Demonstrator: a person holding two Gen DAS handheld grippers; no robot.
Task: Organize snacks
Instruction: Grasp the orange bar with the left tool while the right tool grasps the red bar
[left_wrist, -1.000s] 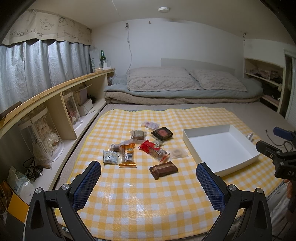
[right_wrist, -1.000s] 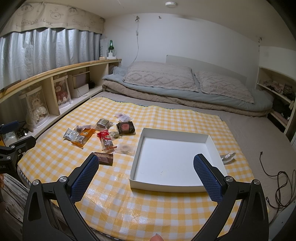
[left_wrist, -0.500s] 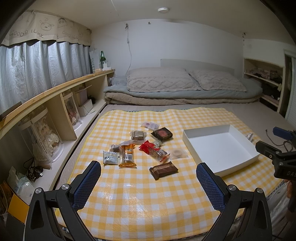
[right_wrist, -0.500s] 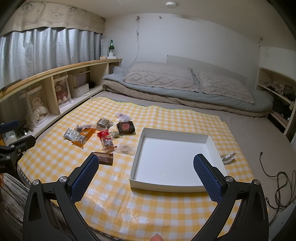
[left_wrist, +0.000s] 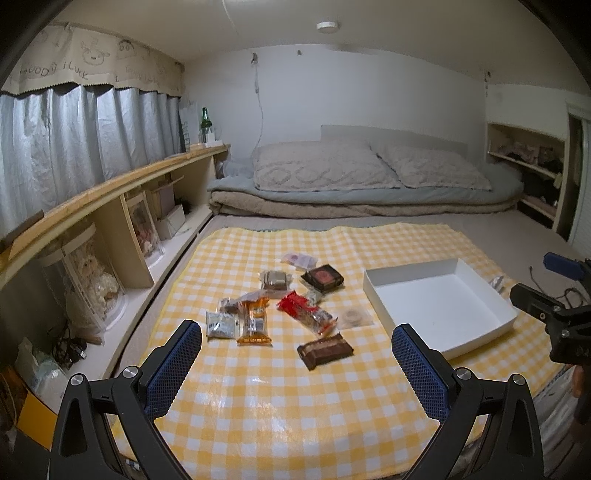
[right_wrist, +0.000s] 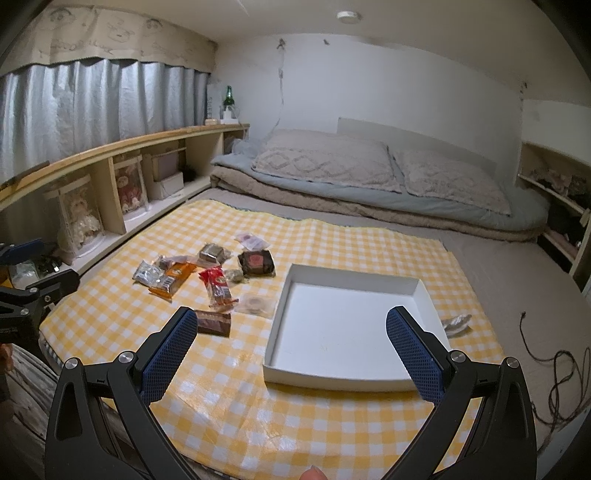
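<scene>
Several wrapped snacks lie scattered on a yellow checked cloth (left_wrist: 280, 398): a brown bar (left_wrist: 325, 349) (right_wrist: 213, 322), a red packet (left_wrist: 306, 316) (right_wrist: 218, 287), an orange packet (left_wrist: 255, 324) (right_wrist: 173, 280), a silver packet (left_wrist: 221, 327) and a dark square one (left_wrist: 322, 277) (right_wrist: 256, 261). An empty white box (left_wrist: 439, 306) (right_wrist: 347, 328) sits to their right. My left gripper (left_wrist: 296, 369) hangs open above the cloth's near edge, short of the brown bar. My right gripper (right_wrist: 289, 357) is open in front of the box, holding nothing.
Low wooden shelves (left_wrist: 110, 206) with dolls in clear cases run along the left. Folded bedding and pillows (left_wrist: 354, 184) lie beyond the cloth. A crumpled foil wrapper (right_wrist: 456, 320) lies right of the box, and a cable (right_wrist: 554, 373) trails on the bed at far right.
</scene>
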